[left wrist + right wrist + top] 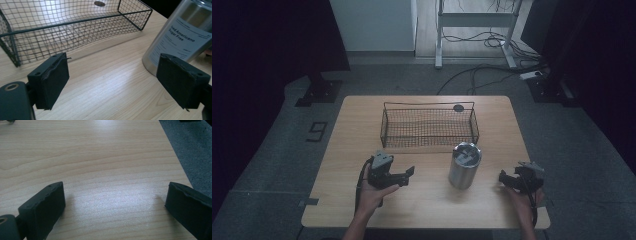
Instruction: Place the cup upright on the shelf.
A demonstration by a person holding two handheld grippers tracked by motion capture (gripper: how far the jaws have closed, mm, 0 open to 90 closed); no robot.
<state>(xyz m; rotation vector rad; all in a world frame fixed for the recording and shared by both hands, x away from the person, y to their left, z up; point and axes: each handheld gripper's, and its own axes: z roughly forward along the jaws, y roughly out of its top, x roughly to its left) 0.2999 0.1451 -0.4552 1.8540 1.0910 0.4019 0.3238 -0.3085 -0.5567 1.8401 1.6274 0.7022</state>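
- We see the left gripper [408, 176] low over the table [362, 120], jaws spread, nothing between them — aimed toward the steel tumbler [464, 165].
- Tumbler upright, mid-table, just in front of the wire basket [428, 128]; in the left gripper view it stands behind the right-hand jaw, label reading "Iced Americano Sugar Free".
- Right gripper [507, 178] near the table's right edge, jaws spread wide over bare wood, well apart from the tumbler.

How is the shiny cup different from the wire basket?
The steel tumbler is tall, round and solid-walled; the wire basket is low, long and see-through mesh. The tumbler is silvery with a printed label, the basket black. The tumbler has a lid on top; the basket is open on top. The tumbler stands nearer the person, the basket behind it. Both sit upright on the wooden table.
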